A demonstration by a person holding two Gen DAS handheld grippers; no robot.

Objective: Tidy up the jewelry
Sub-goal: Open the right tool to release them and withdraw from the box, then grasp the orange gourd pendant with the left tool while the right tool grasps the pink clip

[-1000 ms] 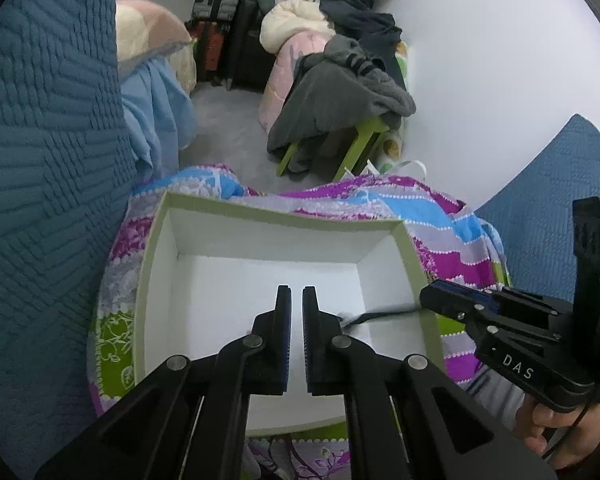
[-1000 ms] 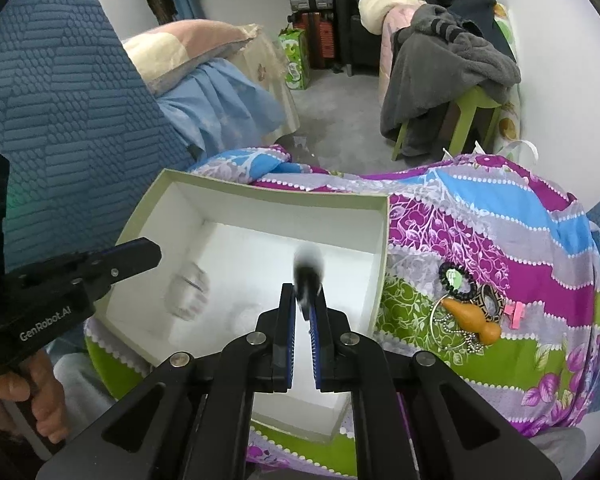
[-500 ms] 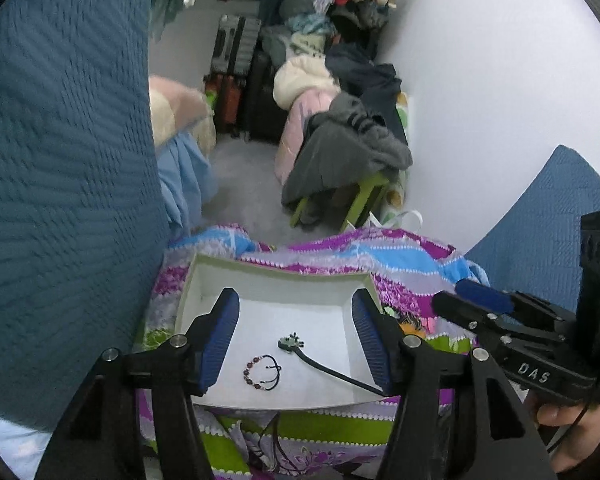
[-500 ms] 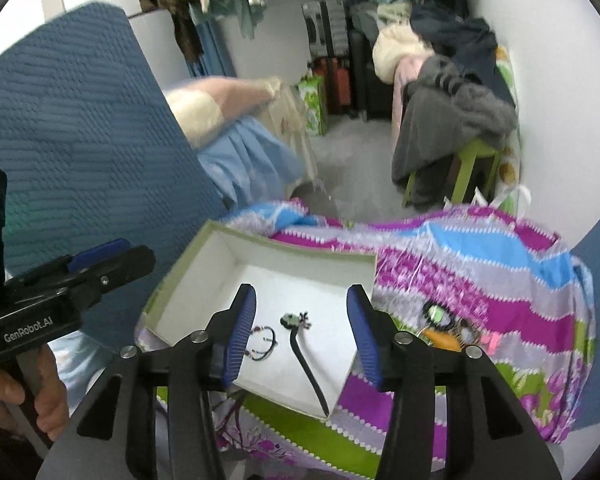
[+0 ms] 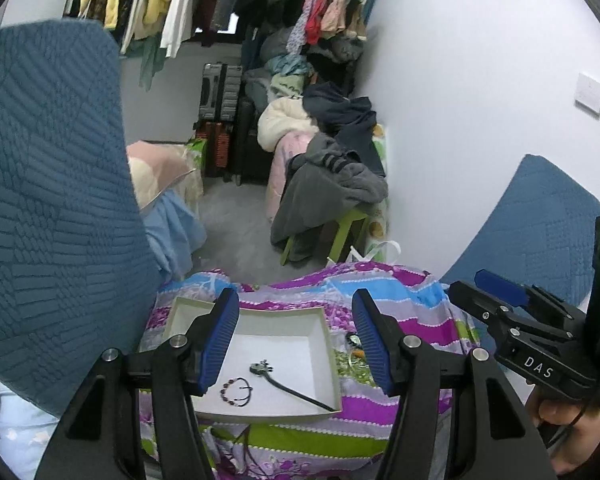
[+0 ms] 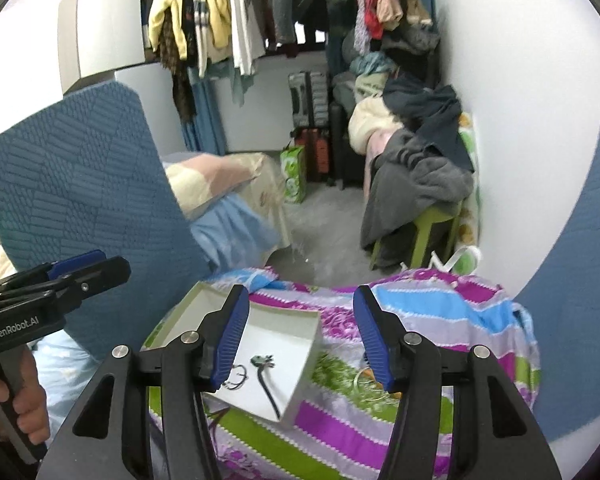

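Note:
A shallow white box with a green rim (image 5: 327,344) (image 6: 314,344) lies on a bright striped floral cloth (image 5: 400,292) (image 6: 440,312). In it lie a dark beaded bracelet (image 5: 236,390) (image 6: 236,380) and a black hair stick with a green ornament (image 5: 284,384) (image 6: 265,380). More jewelry (image 5: 354,346) (image 6: 366,376) lies on the cloth right of the box, partly hidden by fingers. My left gripper (image 5: 294,346) and right gripper (image 6: 300,340) are both wide open, empty, held high above the box.
Blue quilted cushions (image 5: 48,200) (image 6: 84,208) stand at left and right (image 5: 540,216). Beyond the cloth are the floor, a green stool piled with clothes (image 5: 332,188) (image 6: 420,184), suitcases (image 5: 218,120), hanging clothes (image 6: 220,20) and a white wall.
Both grippers opened and rose well away from the box. The bracelet and the hair stick, held a second ago, now lie in the box.

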